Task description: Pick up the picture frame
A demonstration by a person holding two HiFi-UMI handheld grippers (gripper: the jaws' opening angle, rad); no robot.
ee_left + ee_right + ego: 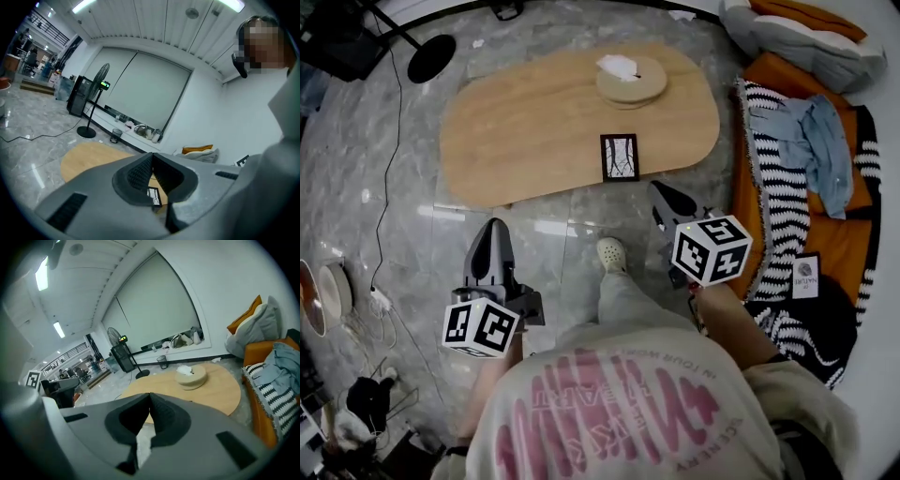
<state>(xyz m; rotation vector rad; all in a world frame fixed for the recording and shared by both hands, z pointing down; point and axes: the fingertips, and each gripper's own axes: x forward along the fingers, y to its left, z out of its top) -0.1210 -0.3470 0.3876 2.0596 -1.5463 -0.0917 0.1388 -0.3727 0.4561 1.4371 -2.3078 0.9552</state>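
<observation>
A small black picture frame (619, 157) with a pale branch image stands near the front edge of the oval wooden table (534, 122). My left gripper (494, 227) hangs over the floor short of the table, left of the frame, shut and empty. My right gripper (660, 191) is closer, just right of and below the frame, also shut with nothing in it. In the left gripper view the jaws (152, 153) meet at their tips, and the frame (154, 196) shows through the gap below them. In the right gripper view the closed jaws (150, 394) point at the table (220, 390); the frame is hidden.
A round tan holder with white tissue (631, 79) sits at the table's far side. An orange sofa with a striped blanket (783, 202) and a blue garment (820, 141) runs along the right. A fan base (431, 58) and cables lie at the left. The person's shoe (611, 254) is on the floor.
</observation>
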